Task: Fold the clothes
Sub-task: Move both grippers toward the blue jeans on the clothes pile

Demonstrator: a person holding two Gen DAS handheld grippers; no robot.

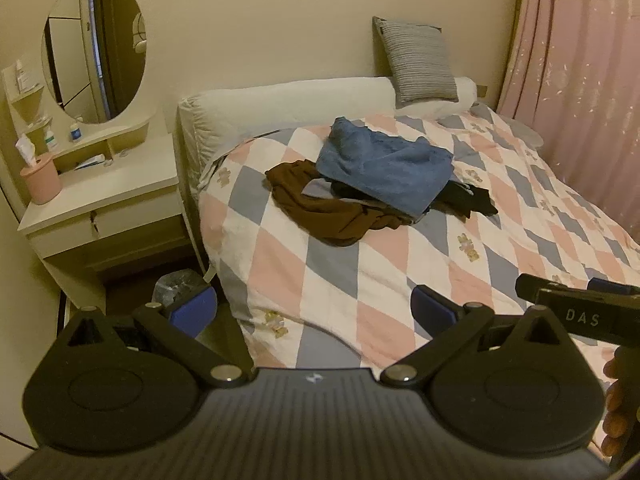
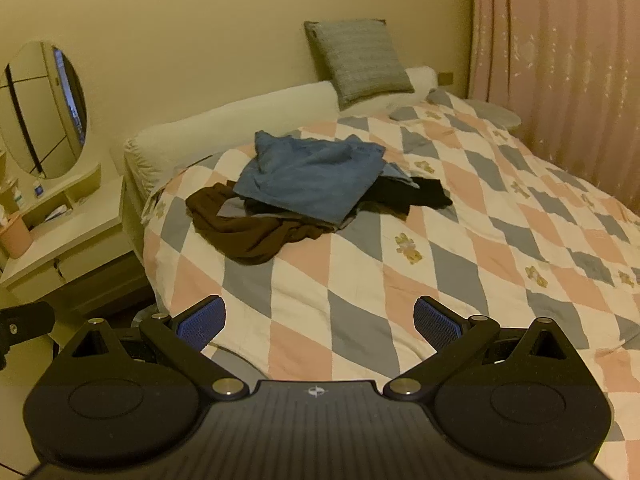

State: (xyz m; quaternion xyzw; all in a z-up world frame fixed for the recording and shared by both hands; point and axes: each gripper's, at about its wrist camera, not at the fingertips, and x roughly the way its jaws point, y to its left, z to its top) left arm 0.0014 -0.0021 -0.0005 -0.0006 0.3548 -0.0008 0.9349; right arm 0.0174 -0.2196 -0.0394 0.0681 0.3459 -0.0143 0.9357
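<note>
A heap of clothes lies on the bed's chequered quilt (image 1: 360, 280) (image 2: 360, 288). On top is a blue garment (image 1: 380, 164) (image 2: 312, 176). A brown garment (image 1: 328, 212) (image 2: 248, 232) spills out to the left and a black one (image 1: 468, 200) (image 2: 412, 194) to the right. My left gripper (image 1: 312, 312) is open over the near edge of the bed, well short of the heap. My right gripper (image 2: 320, 322) is open too, above the quilt in front of the heap. The right gripper's body (image 1: 576, 312) shows at the right edge of the left wrist view.
A white dressing table (image 1: 104, 196) with an oval mirror (image 1: 94, 48) and a pink tissue holder (image 1: 40, 178) stands left of the bed. A grey cushion (image 1: 416, 60) leans on the wall above a white bolster (image 1: 288, 108). Pink curtains (image 1: 572, 80) hang at the right. A hand (image 1: 620, 408) holds the right gripper.
</note>
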